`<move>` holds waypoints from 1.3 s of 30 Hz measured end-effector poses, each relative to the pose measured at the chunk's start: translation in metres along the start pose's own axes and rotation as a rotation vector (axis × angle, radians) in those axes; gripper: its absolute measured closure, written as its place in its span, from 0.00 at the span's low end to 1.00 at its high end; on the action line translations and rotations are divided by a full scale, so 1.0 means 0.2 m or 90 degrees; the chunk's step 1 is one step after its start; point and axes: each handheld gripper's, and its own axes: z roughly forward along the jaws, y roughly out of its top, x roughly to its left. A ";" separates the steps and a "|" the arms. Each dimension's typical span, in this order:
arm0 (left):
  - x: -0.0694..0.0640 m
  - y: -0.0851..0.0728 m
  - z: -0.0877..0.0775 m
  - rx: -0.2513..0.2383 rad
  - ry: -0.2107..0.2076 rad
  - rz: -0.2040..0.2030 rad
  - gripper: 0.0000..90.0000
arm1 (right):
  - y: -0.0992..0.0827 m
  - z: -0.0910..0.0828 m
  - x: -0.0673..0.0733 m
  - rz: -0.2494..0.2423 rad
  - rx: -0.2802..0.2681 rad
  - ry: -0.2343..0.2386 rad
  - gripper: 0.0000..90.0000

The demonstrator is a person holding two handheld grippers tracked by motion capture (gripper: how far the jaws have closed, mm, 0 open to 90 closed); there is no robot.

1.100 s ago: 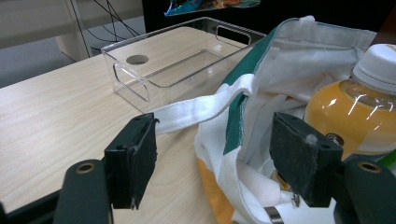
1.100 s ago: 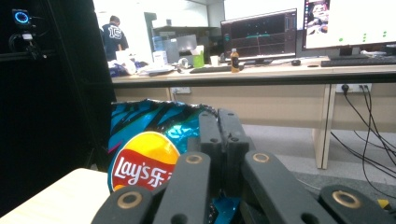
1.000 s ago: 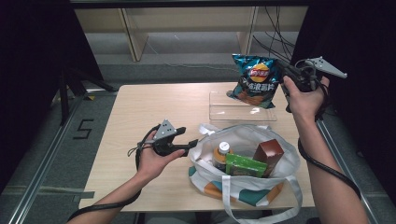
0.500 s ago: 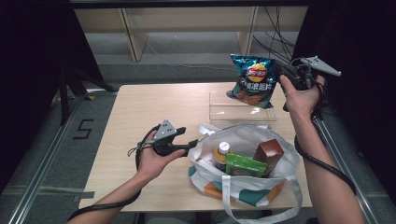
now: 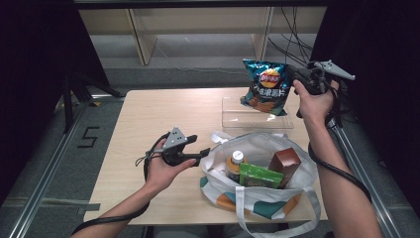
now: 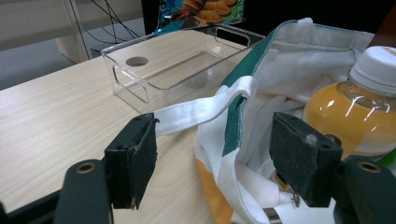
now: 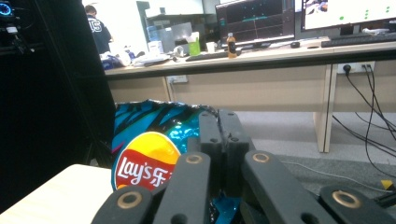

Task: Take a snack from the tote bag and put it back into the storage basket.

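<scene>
My right gripper is shut on the right edge of a blue Lay's chips bag, which hangs upright over the clear plastic tray at the table's far right. In the right gripper view the jaws stand closed against the chips bag. My left gripper stands open at the left rim of the white tote bag. In the left gripper view the tote bag's rim and a white strap lie between the spread jaws without being pinched.
The tote bag holds an orange juice bottle, a green packet and a brown box. The wooden table has bare room on its left half. Metal rails run along both sides.
My right hand with the chips bag has drifted slightly to the left. The left hand and the tote bag have stayed where they were.
</scene>
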 end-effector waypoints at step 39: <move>-0.01 0.00 0.00 -0.001 -0.001 0.002 0.35 | -0.11 0.10 -0.05 0.016 0.052 -0.020 1.00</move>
